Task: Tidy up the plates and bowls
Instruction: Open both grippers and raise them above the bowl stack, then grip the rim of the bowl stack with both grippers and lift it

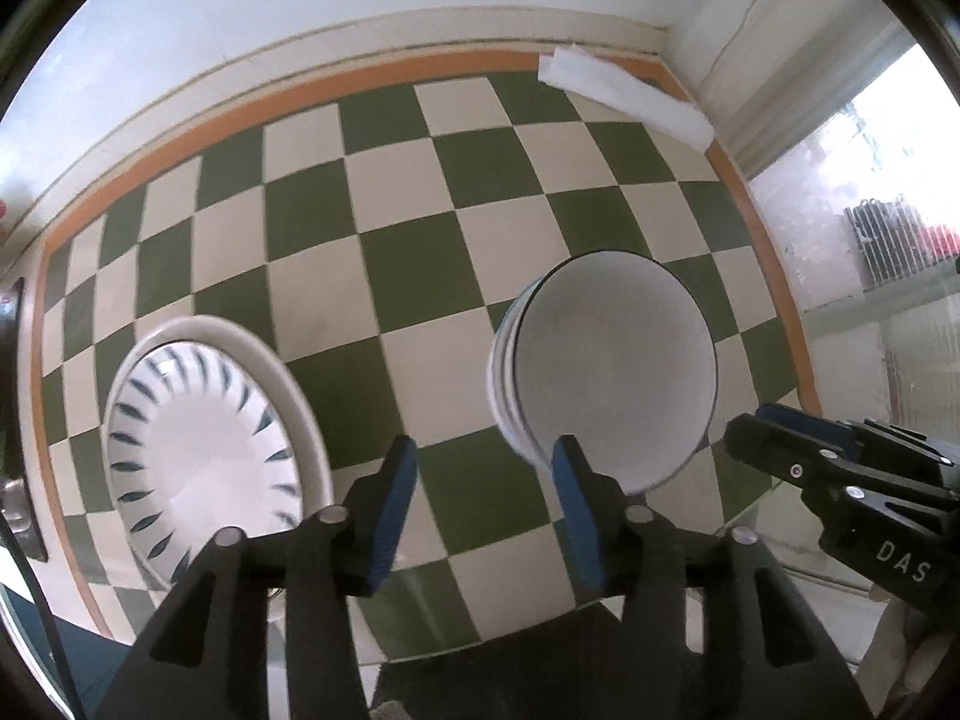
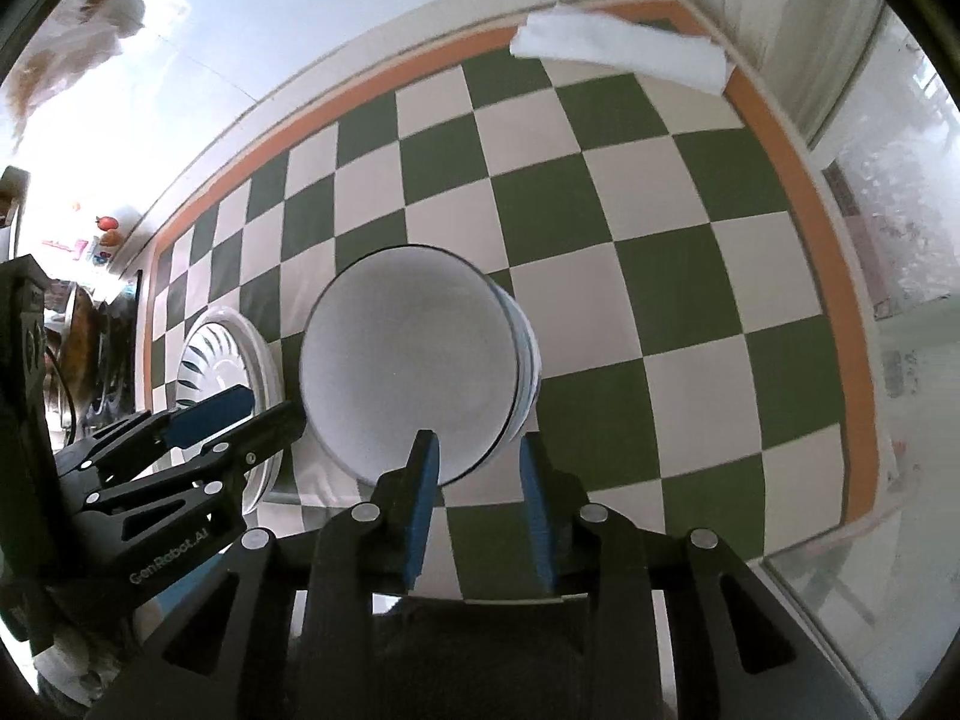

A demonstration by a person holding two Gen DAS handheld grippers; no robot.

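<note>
A stack of white bowls (image 1: 606, 378) (image 2: 414, 360) with thin dark rims stands on the checked tablecloth (image 1: 420, 252) (image 2: 600, 210). To its left lies a stack of white plates (image 1: 204, 450) (image 2: 222, 360) with blue dashes. My left gripper (image 1: 486, 462) (image 2: 264, 408) hangs open between the two stacks, only cloth showing in its gap; its right finger overlaps the bowls' near-left edge. My right gripper (image 2: 480, 450) (image 1: 756, 426) is open over the bowls' near-right rim, which shows between its blue pads without being pressed.
A folded white cloth (image 1: 624, 93) (image 2: 618, 51) lies at the far right corner of the table on the orange border. A wall runs along the back, and a glass pane (image 1: 870, 300) stands to the right. Kitchen clutter (image 2: 90, 324) sits at the far left.
</note>
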